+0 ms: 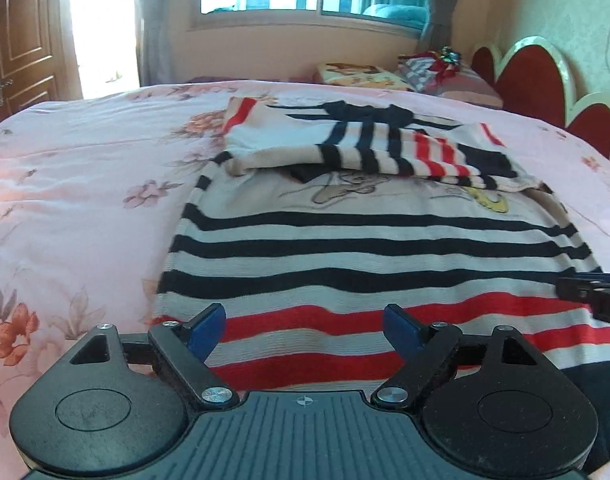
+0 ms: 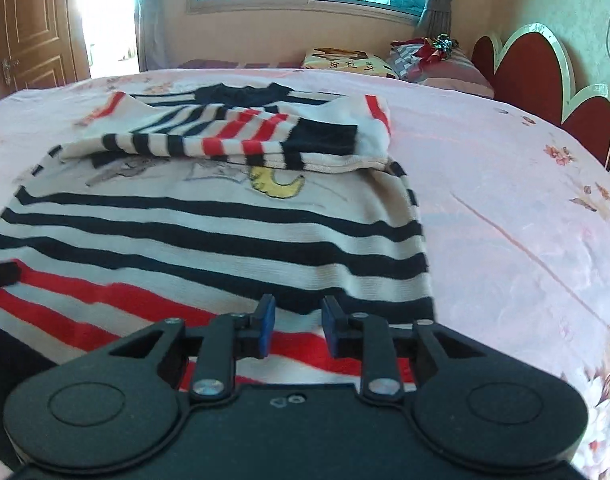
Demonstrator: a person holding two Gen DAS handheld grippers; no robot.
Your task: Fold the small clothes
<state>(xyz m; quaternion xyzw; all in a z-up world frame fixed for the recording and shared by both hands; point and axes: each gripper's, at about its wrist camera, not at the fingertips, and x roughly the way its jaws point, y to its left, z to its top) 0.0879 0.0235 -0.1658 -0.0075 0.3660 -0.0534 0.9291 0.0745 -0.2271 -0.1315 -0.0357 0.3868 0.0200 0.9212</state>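
Fingers (image 1: 401, 332) of the left gripper (image 1: 305, 332) stand wide apart and grasp nothing, above the red-striped hem of the sweater (image 1: 365, 248). Right gripper (image 2: 297, 330) has its fingers (image 2: 265, 328) narrowly parted, also empty, above the same hem. Both sleeves (image 2: 233, 136) are folded across the sweater's chest on the pink bed (image 2: 525, 220).

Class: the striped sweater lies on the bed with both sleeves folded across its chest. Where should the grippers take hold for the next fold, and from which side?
Probably the striped sweater by its near hem, one corner per gripper, coming from the near side. The hem lies flat and free there; the folded sleeves lie at the far end.
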